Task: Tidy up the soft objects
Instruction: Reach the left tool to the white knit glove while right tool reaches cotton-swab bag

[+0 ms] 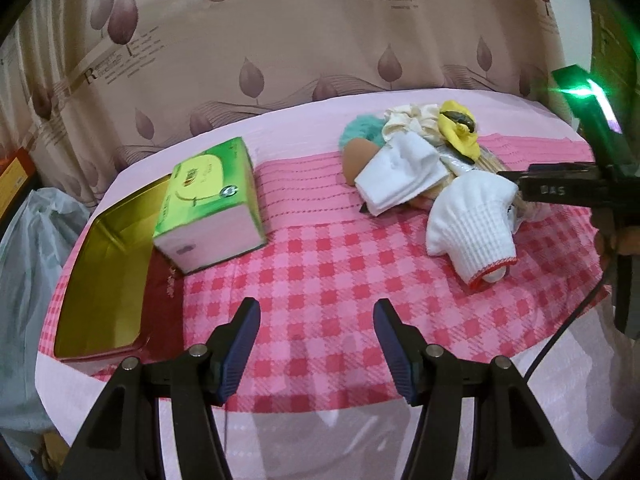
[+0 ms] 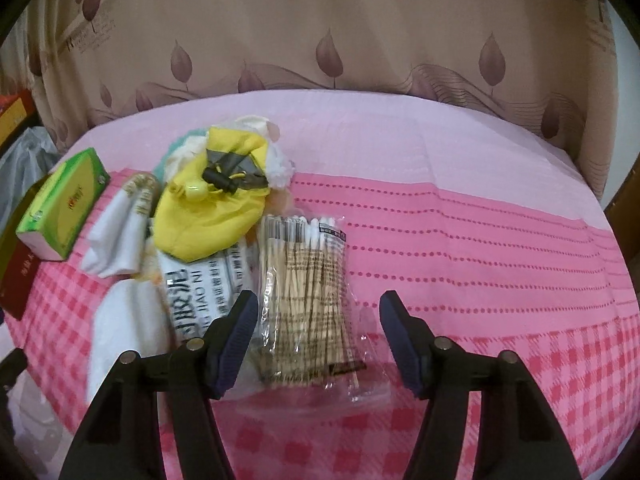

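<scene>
A heap of soft things lies on the pink checked cloth (image 1: 320, 264): a white knit glove (image 1: 472, 224), a folded white cloth (image 1: 400, 172), a yellow drawstring pouch (image 2: 212, 208), a teal fluffy piece (image 1: 358, 130) and a beige sponge (image 1: 358, 156). A clear bag of cotton swabs (image 2: 304, 292) lies beside a white lettered packet (image 2: 200, 292). My right gripper (image 2: 320, 299) hovers open over the swab bag, which lies between its fingers without the pads pressing it. My left gripper (image 1: 317, 306) is open over bare cloth, nothing between its fingers.
A green tissue box (image 1: 208, 204) stands left of the heap, next to an open gold tin (image 1: 100, 276) with a red lid (image 2: 18, 280). A patterned curtain (image 1: 280, 48) hangs behind the table. A plastic bag (image 1: 28, 260) sits off the left edge. A black cable (image 1: 560, 340) hangs at the right.
</scene>
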A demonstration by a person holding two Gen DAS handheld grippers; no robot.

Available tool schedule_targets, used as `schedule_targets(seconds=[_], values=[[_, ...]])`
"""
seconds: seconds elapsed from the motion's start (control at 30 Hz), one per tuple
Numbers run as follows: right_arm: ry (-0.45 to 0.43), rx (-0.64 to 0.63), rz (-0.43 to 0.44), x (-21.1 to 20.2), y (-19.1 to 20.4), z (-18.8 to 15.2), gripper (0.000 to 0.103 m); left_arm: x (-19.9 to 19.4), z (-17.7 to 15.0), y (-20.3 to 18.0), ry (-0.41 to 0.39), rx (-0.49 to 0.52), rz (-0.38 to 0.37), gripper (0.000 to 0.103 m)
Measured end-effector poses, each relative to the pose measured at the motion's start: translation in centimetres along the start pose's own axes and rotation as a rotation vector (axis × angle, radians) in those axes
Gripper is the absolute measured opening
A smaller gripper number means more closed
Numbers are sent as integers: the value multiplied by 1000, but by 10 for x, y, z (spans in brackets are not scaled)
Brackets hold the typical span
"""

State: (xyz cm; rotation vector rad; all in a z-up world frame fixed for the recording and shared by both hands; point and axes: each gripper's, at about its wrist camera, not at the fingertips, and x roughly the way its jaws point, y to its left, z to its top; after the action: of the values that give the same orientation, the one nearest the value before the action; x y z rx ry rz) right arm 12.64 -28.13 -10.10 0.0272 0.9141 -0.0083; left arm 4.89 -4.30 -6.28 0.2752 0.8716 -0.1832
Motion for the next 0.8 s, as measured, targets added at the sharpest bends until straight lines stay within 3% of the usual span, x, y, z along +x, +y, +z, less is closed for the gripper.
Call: schedule_targets(seconds=[0.07,0.13,0.37,0.8], values=[[10,4,8,7,-3,1,57,2,3,-3,-1,6,-2,60],[21,10,16,12,-7,-1,44,3,5,-5,-1,11,-11,60],[-8,53,1,8,-23,-9,30,4,16,-20,-7,26,-70,60],[-14,99,-60,-13,-51,-34,27,6,39,-71,3,63,-225,60]])
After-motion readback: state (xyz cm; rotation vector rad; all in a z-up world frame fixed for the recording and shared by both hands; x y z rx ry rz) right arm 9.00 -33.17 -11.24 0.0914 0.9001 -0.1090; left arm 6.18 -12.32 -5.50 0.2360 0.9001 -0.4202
